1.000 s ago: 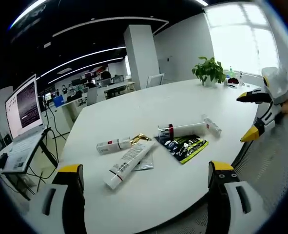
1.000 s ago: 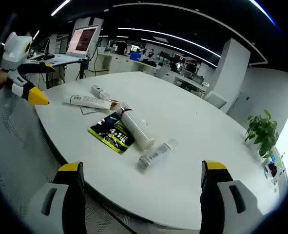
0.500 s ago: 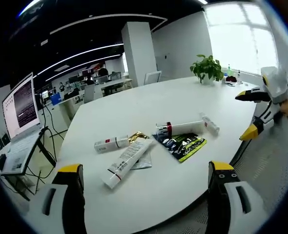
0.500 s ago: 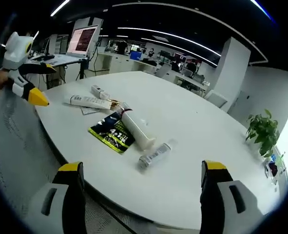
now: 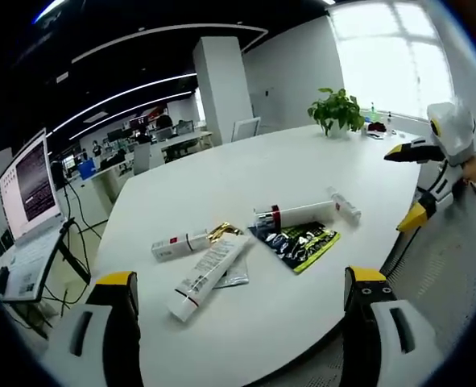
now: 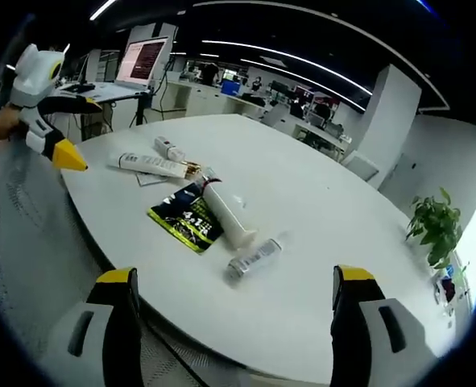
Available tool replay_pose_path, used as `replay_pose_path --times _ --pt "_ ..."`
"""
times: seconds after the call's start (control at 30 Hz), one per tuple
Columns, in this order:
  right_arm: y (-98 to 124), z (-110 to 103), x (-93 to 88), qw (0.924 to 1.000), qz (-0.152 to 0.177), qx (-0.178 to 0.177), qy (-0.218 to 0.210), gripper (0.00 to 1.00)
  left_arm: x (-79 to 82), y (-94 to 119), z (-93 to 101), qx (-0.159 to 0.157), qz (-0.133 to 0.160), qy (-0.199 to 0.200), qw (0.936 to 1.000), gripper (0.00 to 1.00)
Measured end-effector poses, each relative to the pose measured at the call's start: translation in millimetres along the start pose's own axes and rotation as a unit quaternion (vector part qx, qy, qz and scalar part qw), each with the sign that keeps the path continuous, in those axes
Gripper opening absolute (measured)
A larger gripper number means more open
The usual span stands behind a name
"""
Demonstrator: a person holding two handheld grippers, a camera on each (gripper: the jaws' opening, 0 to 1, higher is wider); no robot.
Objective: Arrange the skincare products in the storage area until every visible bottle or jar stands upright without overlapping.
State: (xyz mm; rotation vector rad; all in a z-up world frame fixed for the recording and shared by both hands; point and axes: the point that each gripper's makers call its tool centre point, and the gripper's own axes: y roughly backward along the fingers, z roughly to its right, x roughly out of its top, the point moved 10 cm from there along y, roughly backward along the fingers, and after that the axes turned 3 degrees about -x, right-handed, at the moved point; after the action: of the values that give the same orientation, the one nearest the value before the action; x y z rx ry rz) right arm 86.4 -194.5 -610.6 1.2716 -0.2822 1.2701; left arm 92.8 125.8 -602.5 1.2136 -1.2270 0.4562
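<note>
Several skincare products lie flat on the white round table (image 5: 246, 169). A fat white tube with a red band (image 5: 295, 214) rests against a black-green sachet (image 5: 297, 243), with a small tube (image 5: 345, 205) to its right. A long white tube (image 5: 205, 275), a small white tube (image 5: 179, 244) and a gold packet (image 5: 225, 231) lie further left. My left gripper (image 5: 239, 278) hangs open, short of the table's near edge. The right gripper (image 5: 405, 187) is open beside the table's right edge. In the right gripper view the fat tube (image 6: 228, 214), sachet (image 6: 183, 220), small tube (image 6: 254, 260) and long tube (image 6: 151, 165) lie ahead of my open right gripper (image 6: 234, 276); the left gripper (image 6: 76, 131) is off the table's left edge.
A laptop (image 5: 32, 181) on a stand is left of the table. A potted plant (image 5: 337, 110) sits at the table's far edge, also in the right gripper view as the plant (image 6: 432, 226). A white pillar (image 5: 220, 89) and office desks stand behind.
Both cameras have shifted slightly, so the pictures slid a little. The products lie as before and both grippers stay open and apart from them.
</note>
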Motion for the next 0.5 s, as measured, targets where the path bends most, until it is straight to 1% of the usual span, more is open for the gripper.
replay_pose_path --times 0.1,0.17,0.27,0.37,0.5 --pt "-1 2 1.4 1.0 0.0 0.002 0.004 1.0 3.6 -2 0.7 -0.002 0.005 -0.011 0.9999 0.99" --pt "-3 2 3.7 0.9999 0.001 0.009 0.009 1.0 5.1 -3 0.5 -0.002 0.008 -0.014 0.9999 0.99" --pt "-7 2 4.3 0.9995 -0.012 0.014 0.025 1.0 8.1 -7 -0.2 -0.003 0.017 -0.019 0.9997 0.99" --pt "-9 1 5.3 0.9991 -0.014 0.022 0.034 1.0 9.6 -12 0.2 -0.01 0.018 -0.018 0.9996 0.99" --pt "-11 3 6.7 0.9987 -0.02 0.031 0.034 1.0 11.1 -16 0.5 -0.014 0.021 -0.017 0.9995 0.99"
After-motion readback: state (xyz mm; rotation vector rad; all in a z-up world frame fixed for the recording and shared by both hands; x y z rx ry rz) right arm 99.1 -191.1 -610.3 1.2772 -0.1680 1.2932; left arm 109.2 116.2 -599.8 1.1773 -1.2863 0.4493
